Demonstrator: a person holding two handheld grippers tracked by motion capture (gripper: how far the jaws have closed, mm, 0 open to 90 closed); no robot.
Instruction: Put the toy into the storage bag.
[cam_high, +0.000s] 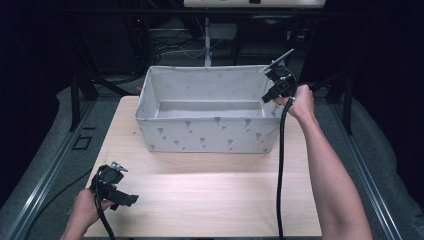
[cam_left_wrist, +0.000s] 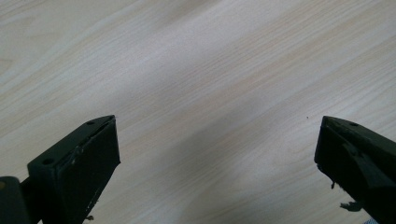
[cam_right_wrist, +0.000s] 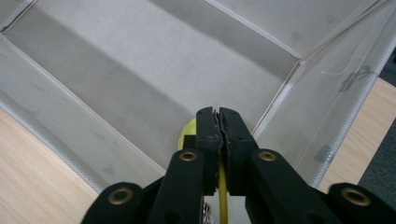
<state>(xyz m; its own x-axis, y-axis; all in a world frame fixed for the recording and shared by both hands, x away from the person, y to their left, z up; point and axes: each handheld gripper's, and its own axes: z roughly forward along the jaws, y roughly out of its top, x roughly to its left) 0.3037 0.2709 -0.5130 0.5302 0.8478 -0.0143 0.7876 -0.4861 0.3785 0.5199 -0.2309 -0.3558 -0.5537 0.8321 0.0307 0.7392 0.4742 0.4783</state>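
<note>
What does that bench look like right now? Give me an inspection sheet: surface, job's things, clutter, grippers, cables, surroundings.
Surface: pale wooden table, bare in front.
Job's things: grey fabric box, open-topped, at the table's far side; small yellow thing, too hidden to identify.
Clutter: nothing seen.
Grippers: right gripper over the box's right end, jaws shut on the yellow thing; left gripper at the near left corner, jaws wide open, nothing between.
Cables: right cable trails across the table; left cable drops off the near edge.
Surroundings: dark frame, grey floor, loose wires behind.
</note>
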